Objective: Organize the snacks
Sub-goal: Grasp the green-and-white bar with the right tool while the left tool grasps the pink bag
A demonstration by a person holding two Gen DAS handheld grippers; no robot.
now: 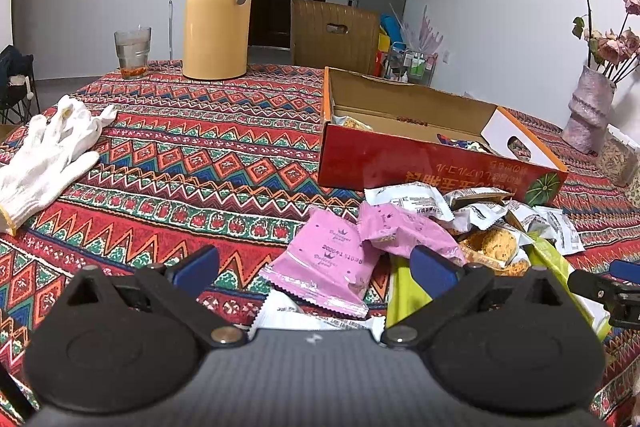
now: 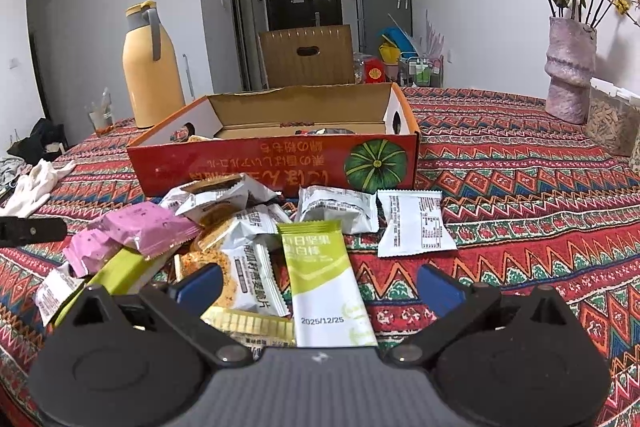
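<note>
**A:** What carries everything?

**B:** A table under a patterned cloth (image 2: pixel 520 187). The biggest thing on it is the red cardboard box (image 2: pixel 276 163), open at the top, its long side running across the right wrist view and parallel to the table's near edge. Its printed lettering reads upside down from here. Behind it, toward the far left corner, stands a yellow thermos jug (image 1: pixel 218 11) with a glass (image 1: pixel 132 51) beside it; a pink vase (image 2: pixel 570 67) of dried roses stands at the far right edge.

**B:** White gloves (image 1: pixel 44 151) lie near the left edge.

**A:** And the snacks?

**B:** A loose heap lies just in front of the box's near wall. The green snack bar packet (image 2: pixel 324 283) has its long axis pointing from the near edge toward the box. A pink packet (image 1: pixel 328 267) lies tilted at the heap's left side, and a white packet (image 2: pixel 414 223) lies flat, apart on the right.

**A:** The grippers?

**B:** The left gripper (image 1: pixel 316 267) hovers low and level over the pink packet, jaws spread wide, holding nothing. The right gripper (image 2: pixel 320 285) is also level, jaws wide apart on either side of the green packet, not touching it.

**A:** Anything unclear?

**B:** The box's contents are mostly hidden by its wall, and lower packets in the heap are covered by others.
</note>
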